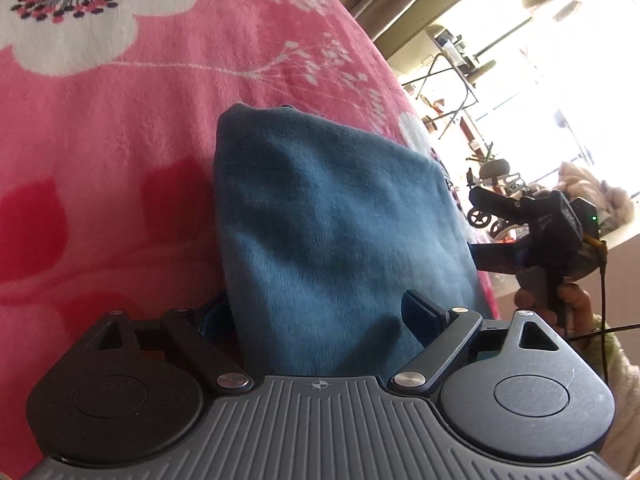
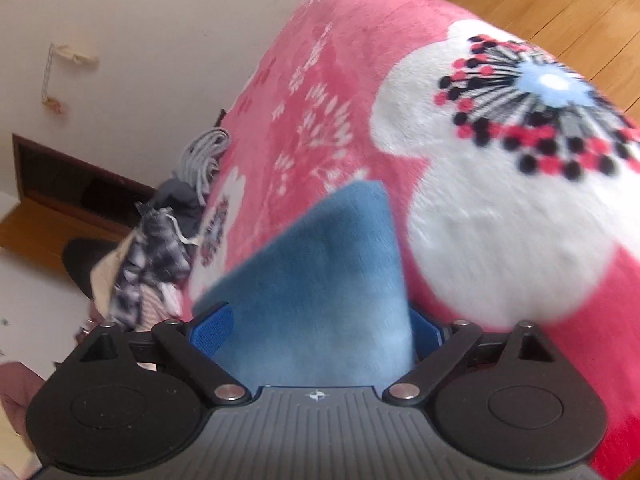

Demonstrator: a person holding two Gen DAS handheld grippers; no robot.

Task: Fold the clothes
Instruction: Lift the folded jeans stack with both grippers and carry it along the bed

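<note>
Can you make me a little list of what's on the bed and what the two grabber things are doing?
bed cover: pink blanket with big white flowers
main item: folded blue cloth, lying on the blanket
left gripper: jaws wide open, the cloth's near edge between them, not pinched
right gripper: jaws wide open, a corner of the cloth between them, picture blurry
other clothes: a heap of clothes at the bed's edge, not yet folded
floor: wooden floor
</note>
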